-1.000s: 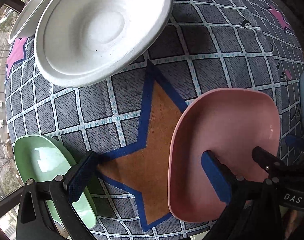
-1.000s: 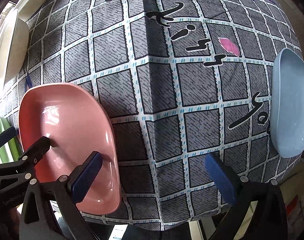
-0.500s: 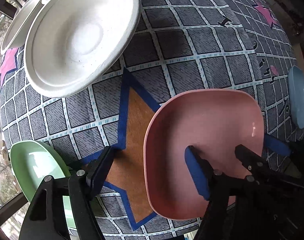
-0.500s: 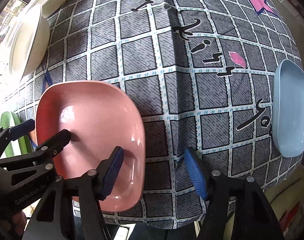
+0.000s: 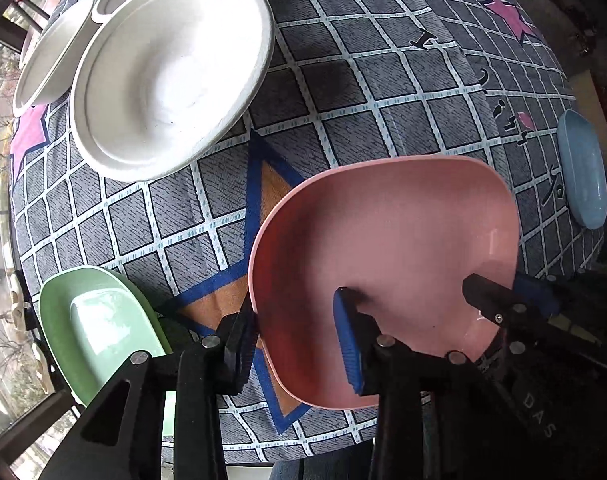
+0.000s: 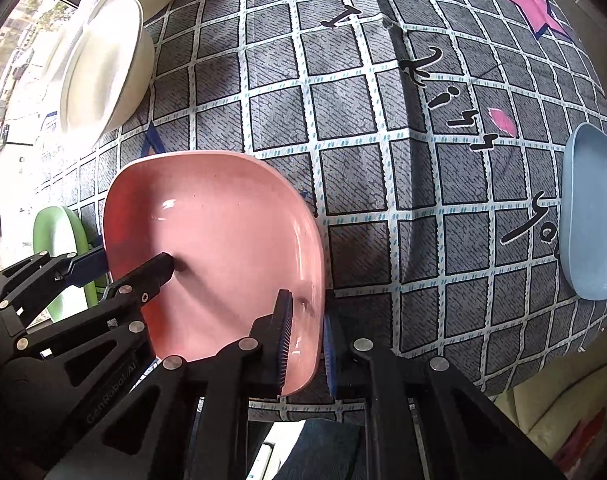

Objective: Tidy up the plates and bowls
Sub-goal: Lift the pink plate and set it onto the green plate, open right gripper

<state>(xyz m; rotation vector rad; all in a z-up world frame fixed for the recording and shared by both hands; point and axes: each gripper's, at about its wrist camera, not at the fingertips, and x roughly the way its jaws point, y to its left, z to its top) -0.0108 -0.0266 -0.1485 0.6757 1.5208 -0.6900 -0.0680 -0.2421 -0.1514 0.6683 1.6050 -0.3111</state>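
Observation:
A pink square plate sits near the table's front edge and is lifted slightly; it also shows in the right wrist view. My right gripper is shut on the plate's right rim. My left gripper straddles its left rim, one finger inside the plate, one outside, with a gap still showing. A green plate lies to the left, a blue plate far right. A white paper bowl stands at the back left.
More white dishes sit behind the paper bowl, seen also in the right wrist view. The table carries a grey checked cloth with star prints. The table's front edge runs just under both grippers.
Both grippers have closed in on the pink plate. The right one went from wide open to clamped on the right rim. The left narrowed around the left rim. The plate has risen.

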